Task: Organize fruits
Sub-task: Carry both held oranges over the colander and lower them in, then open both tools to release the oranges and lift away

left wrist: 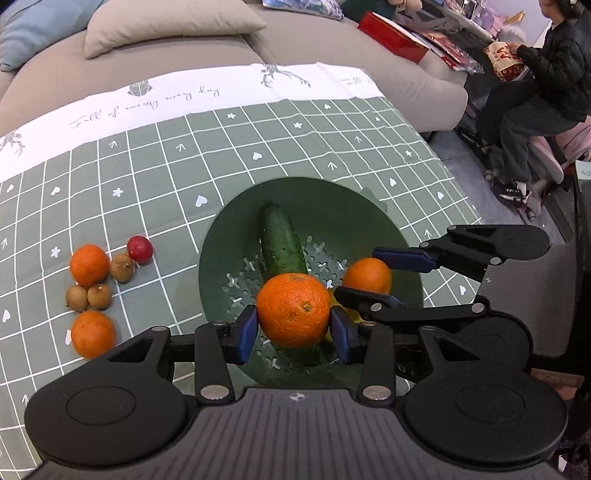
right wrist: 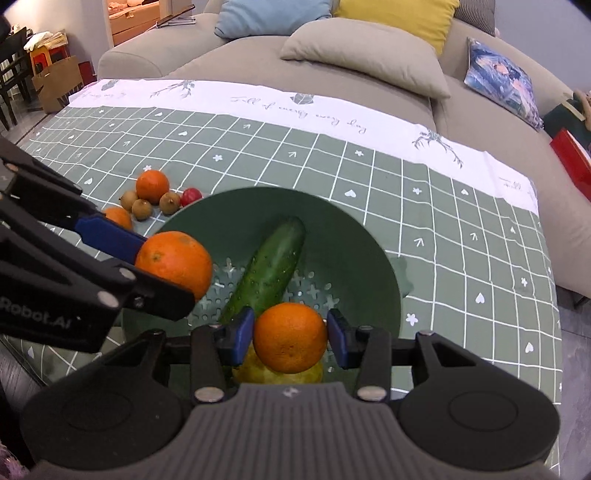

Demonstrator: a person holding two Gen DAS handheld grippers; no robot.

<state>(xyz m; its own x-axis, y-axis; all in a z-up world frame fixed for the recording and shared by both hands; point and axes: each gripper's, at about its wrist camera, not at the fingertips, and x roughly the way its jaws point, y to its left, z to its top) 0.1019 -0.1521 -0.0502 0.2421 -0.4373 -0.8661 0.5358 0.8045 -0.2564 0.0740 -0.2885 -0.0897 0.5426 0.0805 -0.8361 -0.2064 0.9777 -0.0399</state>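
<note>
A green perforated bowl (left wrist: 236, 236) (right wrist: 354, 240) sits on the checked cloth and holds a cucumber (left wrist: 281, 240) (right wrist: 275, 264) and a yellow fruit (right wrist: 280, 374). My left gripper (left wrist: 293, 328) is shut on an orange (left wrist: 293, 310) (right wrist: 173, 262) above the bowl. My right gripper (right wrist: 290, 338) is shut on another orange (right wrist: 290, 338) (left wrist: 368, 275) above the bowl's near side, over the yellow fruit. On the cloth left of the bowl lie two oranges (left wrist: 89, 265) (left wrist: 93, 333), three brown longans (left wrist: 99, 296) and a small red fruit (left wrist: 140, 249).
The green checked tablecloth (left wrist: 221, 155) has a white border at the far side. A grey sofa with cushions (right wrist: 369, 55) stands behind the table. A seated person (left wrist: 543, 85) is at the far right. A red box (left wrist: 391, 35) lies on the sofa.
</note>
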